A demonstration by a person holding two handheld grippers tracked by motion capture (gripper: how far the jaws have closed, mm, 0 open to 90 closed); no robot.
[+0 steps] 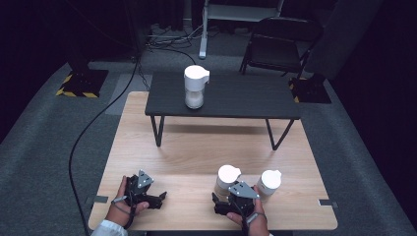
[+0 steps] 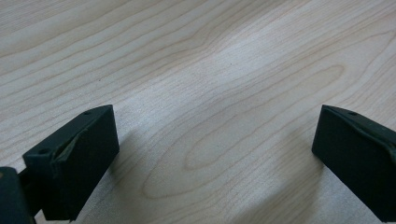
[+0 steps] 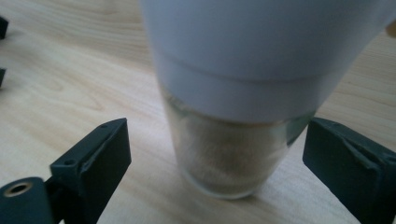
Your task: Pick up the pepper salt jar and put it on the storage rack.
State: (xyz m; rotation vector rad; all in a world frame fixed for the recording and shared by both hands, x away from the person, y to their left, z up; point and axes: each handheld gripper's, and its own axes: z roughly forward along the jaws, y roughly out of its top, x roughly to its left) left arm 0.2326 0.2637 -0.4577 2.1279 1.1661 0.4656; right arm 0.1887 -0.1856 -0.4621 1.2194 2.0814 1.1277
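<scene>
Here, upright jar [image 3: 229,154] dead ahead between the spread, not yet touching jaws of the right gripper [image 3: 217,161]; left gripper [image 2: 212,154] well apart, gaping over bare desk [image 2: 210,70].

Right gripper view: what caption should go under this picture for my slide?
Open black fingers on either side of a white-capped glass jar standing on a wooden table.

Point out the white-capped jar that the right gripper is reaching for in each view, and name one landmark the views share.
High view: the jar stands bottom centre-right, just ahead of the right gripper, left of a second jar.
Left gripper view: bare wooden tabletop between open jaws.
Right gripper view: the jar stands centre, between the open jaws, untouched.
Shared landmark: the light wood-grain tabletop.
</scene>
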